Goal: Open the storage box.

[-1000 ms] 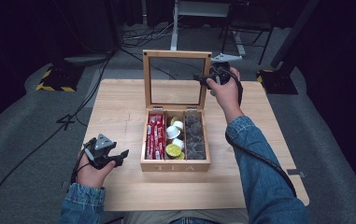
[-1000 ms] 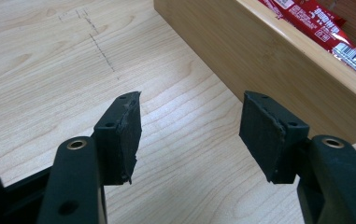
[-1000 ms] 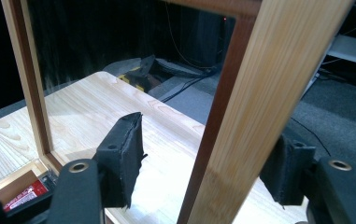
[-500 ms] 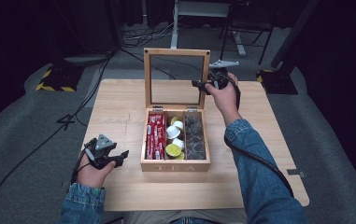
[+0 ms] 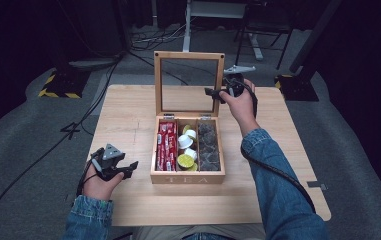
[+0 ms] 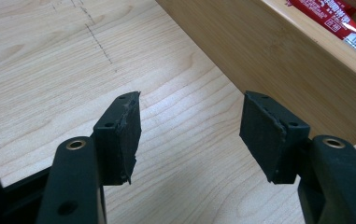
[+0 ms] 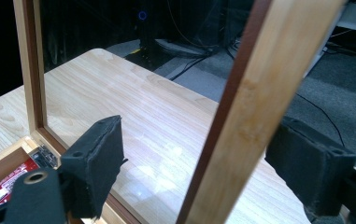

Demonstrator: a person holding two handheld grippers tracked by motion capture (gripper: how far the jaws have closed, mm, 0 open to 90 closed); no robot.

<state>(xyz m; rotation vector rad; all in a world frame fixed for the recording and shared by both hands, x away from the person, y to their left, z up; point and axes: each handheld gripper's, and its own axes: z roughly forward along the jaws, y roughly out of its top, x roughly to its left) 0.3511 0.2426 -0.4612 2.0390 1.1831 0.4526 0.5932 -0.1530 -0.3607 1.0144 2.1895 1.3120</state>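
A wooden tea box (image 5: 188, 177) stands mid-table with its glass lid (image 5: 188, 56) raised upright. Red packets (image 5: 166, 145) fill its left compartment, white and lime capsules (image 5: 185, 150) the middle, dark pieces (image 5: 208, 147) the right. My right gripper (image 5: 213, 94) is at the lid's right edge. In the right gripper view it (image 7: 201, 144) is open, one jaw on each side of the lid frame (image 7: 250, 102) without touching it. My left gripper (image 5: 130, 167) rests low on the table left of the box, open and holding nothing (image 6: 189, 126), facing the box's side wall (image 6: 278, 56).
The light wooden table (image 5: 128, 115) has bare room left, right and in front of the box. Beyond its far edge the dark floor holds cables (image 5: 143, 42), a yellow-and-black striped base (image 5: 58, 90) and a metal stand (image 5: 218, 10).
My right gripper has slid a little left and toward me along the lid's right edge. The lid stays upright. The left hand has not moved.
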